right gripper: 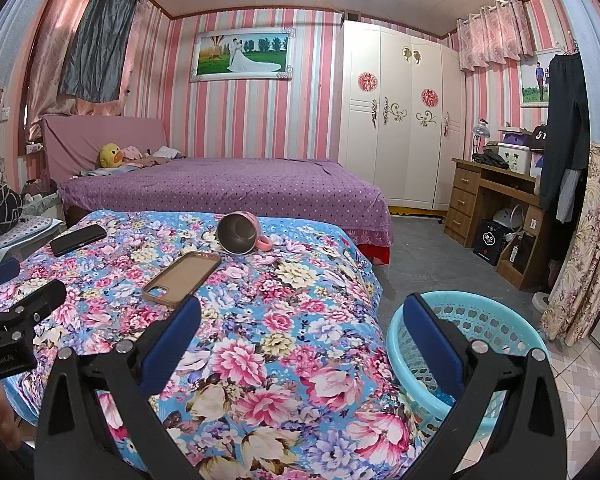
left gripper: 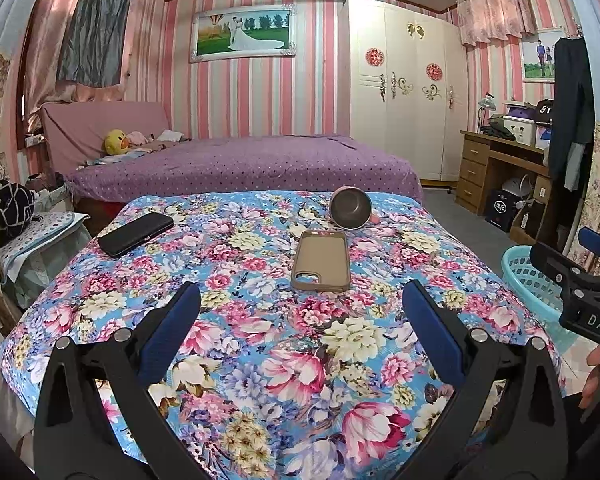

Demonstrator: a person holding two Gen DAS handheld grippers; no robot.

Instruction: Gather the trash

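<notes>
Floral blue-and-pink cloth (left gripper: 260,360) covers the table; on it lie a tan rubbery phone case (left gripper: 321,261), a black phone (left gripper: 135,234) and a tipped pink metal-lined mug (left gripper: 351,207). Left gripper (left gripper: 300,332) and right gripper (right gripper: 300,340) hover spread apart and empty. Judged step: choosing trash; next, a reach to the case, then the turquoise plastic basket (right gripper: 500,320) beside the table.

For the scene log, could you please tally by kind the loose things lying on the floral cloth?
Black phone: 1
Tan phone case, lying empty: 1
Pink mug, tipped on its side: 1
Total: 3
</notes>
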